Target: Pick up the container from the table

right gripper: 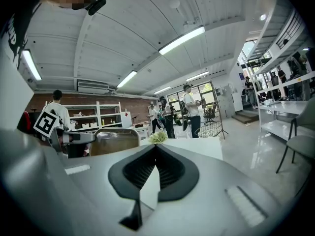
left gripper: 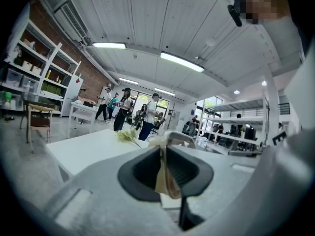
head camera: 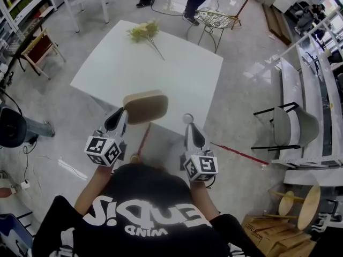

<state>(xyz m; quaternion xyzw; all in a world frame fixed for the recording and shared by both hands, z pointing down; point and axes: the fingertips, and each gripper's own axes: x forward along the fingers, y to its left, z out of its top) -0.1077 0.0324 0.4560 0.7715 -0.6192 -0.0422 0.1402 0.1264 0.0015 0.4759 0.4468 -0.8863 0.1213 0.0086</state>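
Left claw (head camera: 124, 114) clamped on the container (head camera: 146, 106) rim, over the bench (head camera: 161, 74) edge. Right claw (head camera: 188, 123) closed; empty.

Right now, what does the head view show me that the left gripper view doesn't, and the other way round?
Only the head view: the whole container, tan top up, held by the left claw at the near edge of the white table. The right claw is beside it, shut on nothing.
Only the left gripper view: the pads clamped on the container's thin wall, and the ceiling lights.
Both: the table and the yellow flowers at its far side.
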